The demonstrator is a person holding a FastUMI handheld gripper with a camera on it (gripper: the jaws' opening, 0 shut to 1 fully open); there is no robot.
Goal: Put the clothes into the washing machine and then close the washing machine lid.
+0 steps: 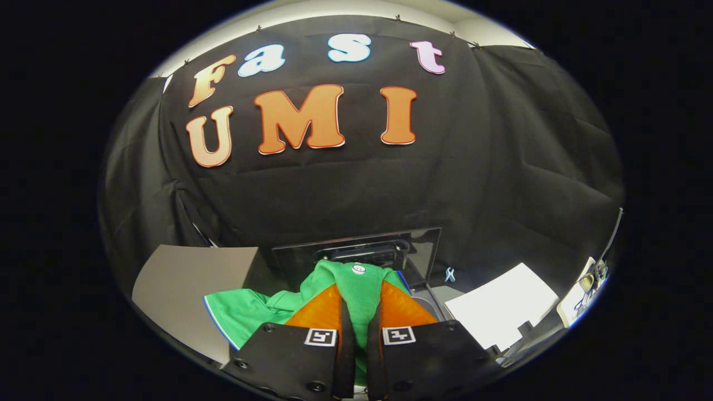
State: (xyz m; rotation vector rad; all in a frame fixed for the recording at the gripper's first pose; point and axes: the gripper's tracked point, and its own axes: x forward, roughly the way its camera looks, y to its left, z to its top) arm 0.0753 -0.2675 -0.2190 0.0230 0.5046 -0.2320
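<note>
A green garment (250,312) with a white and blue trim hangs from my gripper (360,295). Both fingers press on a bunched fold of the cloth, which bulges up above the fingertips and spreads out to the left of them. Just beyond the fingers stands the washing machine's raised dark lid (420,248), upright behind the opening. A strip of the machine's grey rim (426,303) shows to the right of the fingers. The drum itself is hidden behind the garment and the fingers.
A grey flat surface (189,289) lies to the left of the machine. A white sheet (501,312) lies to the right, with a small light-blue clip (450,274) behind it. The black cloth wall closes off the back.
</note>
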